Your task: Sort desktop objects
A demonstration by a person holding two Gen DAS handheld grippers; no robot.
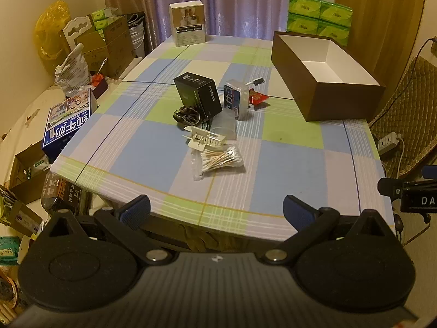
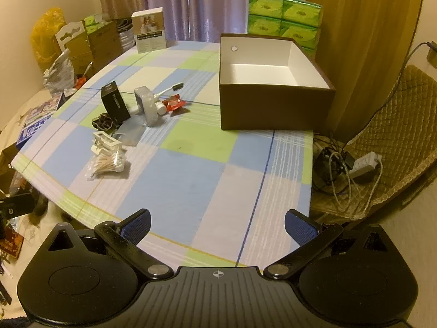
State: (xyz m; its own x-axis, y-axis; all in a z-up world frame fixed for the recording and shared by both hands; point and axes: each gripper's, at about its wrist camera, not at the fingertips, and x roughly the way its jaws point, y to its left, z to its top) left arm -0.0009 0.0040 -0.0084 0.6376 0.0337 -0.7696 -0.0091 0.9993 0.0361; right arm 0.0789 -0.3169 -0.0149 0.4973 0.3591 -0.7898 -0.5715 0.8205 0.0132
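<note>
Two grippers hang back over the near edge of the counter (image 1: pixel 286 169), and neither has anything in hand: the left gripper (image 1: pixel 217 210) shows its jaws spread wide and empty, and the right gripper (image 2: pixel 217 227) the same.

Working left to right across the pile, which sits mid-counter and well apart from both grippers: the dark scrunchie (image 1: pixel 187 115) leans against the black carton (image 1: pixel 198 94), so a pinch there may drag the carton along. In front, the white clip (image 1: pixel 204 136) touches the bag of cotton swabs (image 1: pixel 220 160); that slick wrapper looks likely to slide or slip out of the pads. Further right, the blue-labelled clear case (image 1: pixel 236 97) stands on edge, easily tipped, with the toothbrush (image 1: pixel 255 82) and red packet (image 1: pixel 258 98) tucked close behind it, so a reach for one could knock the others.

Far right, the brown box (image 2: pixel 275 109) waits open and empty. It overhangs nothing that I can see, but its tall wall could catch a low-carried item.
</note>
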